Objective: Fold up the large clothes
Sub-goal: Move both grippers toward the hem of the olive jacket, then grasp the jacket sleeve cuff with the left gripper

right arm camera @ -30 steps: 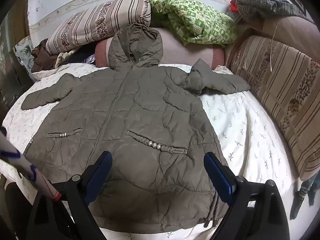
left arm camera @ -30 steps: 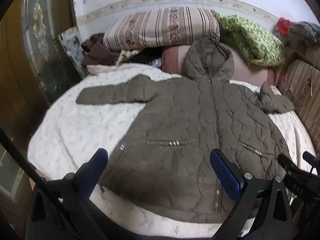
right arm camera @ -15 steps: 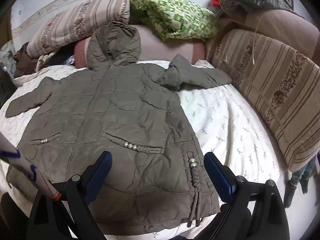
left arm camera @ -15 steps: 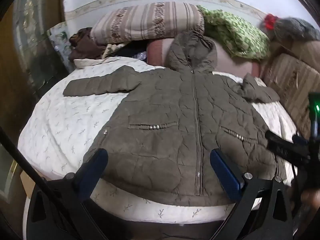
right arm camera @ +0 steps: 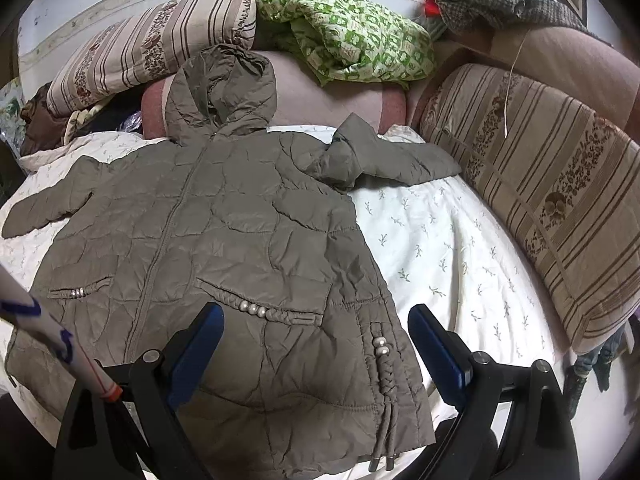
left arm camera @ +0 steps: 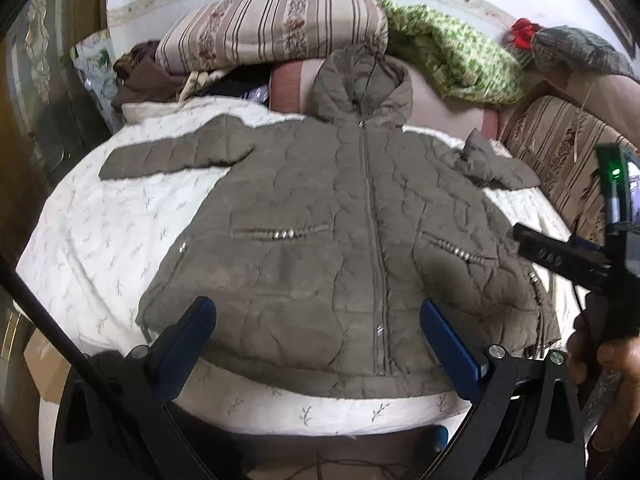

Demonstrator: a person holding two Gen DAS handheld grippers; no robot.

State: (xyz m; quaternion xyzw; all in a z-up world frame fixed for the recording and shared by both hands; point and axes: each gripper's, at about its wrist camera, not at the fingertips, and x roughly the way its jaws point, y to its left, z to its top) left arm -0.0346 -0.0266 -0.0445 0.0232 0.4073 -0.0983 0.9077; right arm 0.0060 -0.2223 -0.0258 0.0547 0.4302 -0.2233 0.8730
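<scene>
Both tongs hang spread wide over the near hem with nothing between their blue pads: the left tongs (left arm camera: 318, 334) above the jacket's left front panel, the right tongs (right arm camera: 316, 340) above the right panel by the braided side cord (right arm camera: 386, 376). The quilted olive jacket (left arm camera: 340, 216) lies zipped and face up on the white bedspread (left arm camera: 100, 240), hood (left arm camera: 360, 88) propped against the pink bolster, its hem close to the bed's near edge. Working left to right, the risks I see: the left sleeve (left arm camera: 172, 156) lies out straight and is easy to take, but the puffy, slick fabric may slide out of a shallow pinch; a careless pull toward the near edge could drag the whole jacket off the bed; the right sleeve (right arm camera: 384, 156) is already crumpled over itself near the striped cushion (right arm camera: 540, 184), so folding it as it lies would trap a lump; the loose cord ends could snag on a pad. Compared with a second ago, the left view has drawn back so the hem and bed edge now show, while the right view has swung rightward, bringing the cord and more bare bedspread into sight. The jacket itself has not moved.
</scene>
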